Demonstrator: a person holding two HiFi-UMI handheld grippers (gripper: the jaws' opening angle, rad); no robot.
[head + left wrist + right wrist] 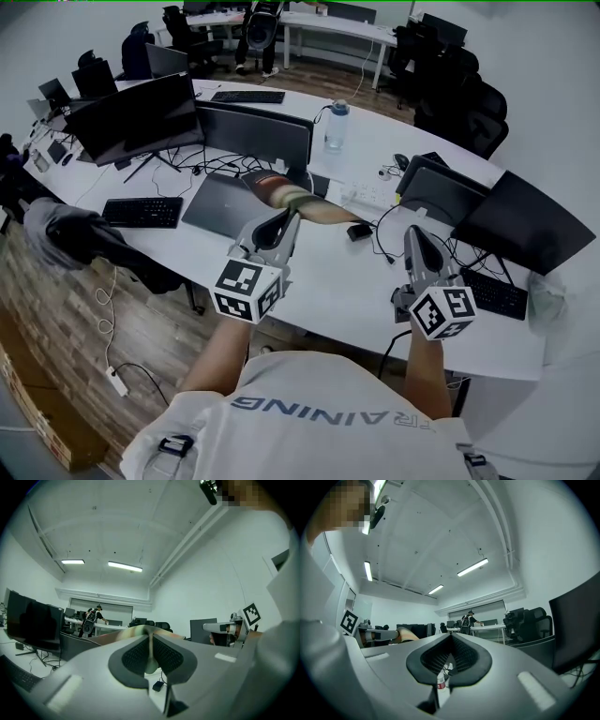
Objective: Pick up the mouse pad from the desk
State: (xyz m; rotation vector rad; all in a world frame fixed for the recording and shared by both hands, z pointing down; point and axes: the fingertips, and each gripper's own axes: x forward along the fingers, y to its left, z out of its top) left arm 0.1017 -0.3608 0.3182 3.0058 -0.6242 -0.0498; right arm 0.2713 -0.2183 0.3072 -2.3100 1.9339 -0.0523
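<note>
As seen from above, far left: a dark chair (pixel 80 234) pushed against the curved white desk (pixel 319 281). On the desk beside it, a black keyboard (pixel 142 212) in front of a row of dark monitors (pixel 136 117).

Right of these, the left gripper (pixel 283 220), level above the desk's near side, jaws pinched tight on one edge of the mouse pad (pixel 314 206). Clear of the desktop, that mouse pad: in the air, colourful face up, curling away from the jaws toward the right. From the left gripper view, only a thin strip of it caught between the ribbed pads (pixel 135 656), the rest spreading out beyond the tips.

Farther back, near the desk's middle, an upright clear water bottle (pixel 337 124).

Right again, the right gripper (pixel 413 236), also level, well apart from the mouse pad, jaws pressed together with nothing held. In the right gripper view, the left gripper and the mouse pad (pixel 405 633) off to the left side.

Far right: a second keyboard (pixel 495 292) below a dark tilted monitor (pixel 525 225).
</note>
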